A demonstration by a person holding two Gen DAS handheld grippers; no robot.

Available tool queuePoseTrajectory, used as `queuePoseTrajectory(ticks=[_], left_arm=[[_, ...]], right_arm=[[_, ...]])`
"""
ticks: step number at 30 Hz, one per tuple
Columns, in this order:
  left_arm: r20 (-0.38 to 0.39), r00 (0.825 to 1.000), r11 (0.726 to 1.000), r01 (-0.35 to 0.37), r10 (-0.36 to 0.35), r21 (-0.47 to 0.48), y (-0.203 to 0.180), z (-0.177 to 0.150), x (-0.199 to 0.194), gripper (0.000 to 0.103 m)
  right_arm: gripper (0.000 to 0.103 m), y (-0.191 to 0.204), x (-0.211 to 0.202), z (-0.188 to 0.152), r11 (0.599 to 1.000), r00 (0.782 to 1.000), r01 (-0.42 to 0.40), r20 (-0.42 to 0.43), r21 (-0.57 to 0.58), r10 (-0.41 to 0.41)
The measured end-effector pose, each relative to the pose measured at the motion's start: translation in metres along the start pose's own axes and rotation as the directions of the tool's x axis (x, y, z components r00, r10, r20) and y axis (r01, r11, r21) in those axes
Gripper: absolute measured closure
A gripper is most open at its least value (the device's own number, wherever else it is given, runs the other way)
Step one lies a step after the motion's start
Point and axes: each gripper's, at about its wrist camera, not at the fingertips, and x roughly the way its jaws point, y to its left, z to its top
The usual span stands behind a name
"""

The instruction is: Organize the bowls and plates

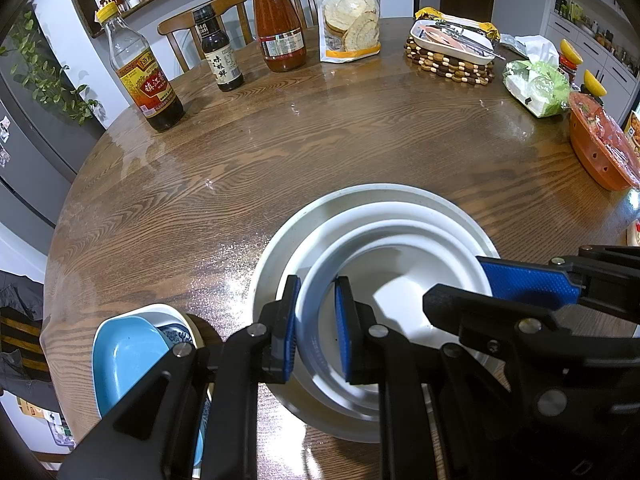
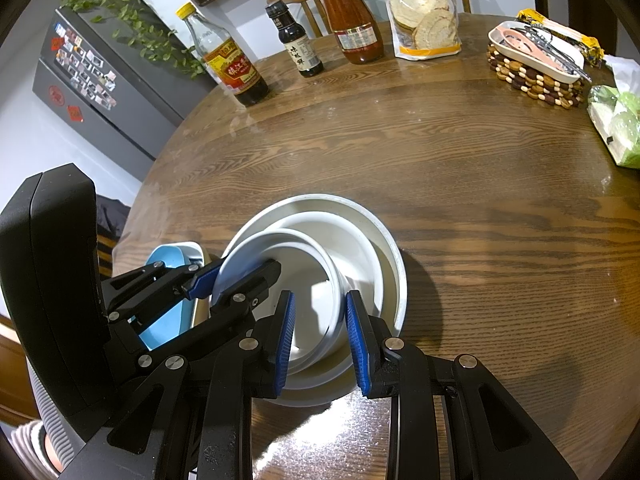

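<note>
On the round dark wooden table (image 1: 280, 152) sits a nest of white dishes: a wide shallow white plate (image 1: 276, 264) holding smaller ones, with a round white bowl (image 1: 400, 288) innermost. The left gripper (image 1: 318, 328) clamps that bowl's near-left rim, and the right gripper (image 2: 320, 344) pinches its right rim. A light blue dish (image 1: 124, 356) lies just left.

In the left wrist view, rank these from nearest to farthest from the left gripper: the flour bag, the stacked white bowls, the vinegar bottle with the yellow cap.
1. Stacked white bowls: right at the left gripper, whose fingers straddle the innermost bowl's rim.
2. Vinegar bottle: far left, past mid-table.
3. Flour bag: at the table's far edge, centre.
</note>
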Motion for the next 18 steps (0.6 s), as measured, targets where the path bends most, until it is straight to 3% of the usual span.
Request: queuePoseTrajectory(ticks=[18], left_arm=[[-0.001, 1.0, 1.0, 0.0, 0.0, 0.001, -0.0002, 0.0004, 0.0, 0.086]], right_arm=[[0.074, -0.0011, -0.0001, 0.0001, 1.0, 1.0, 0.002, 0.001, 0.0, -0.002]])
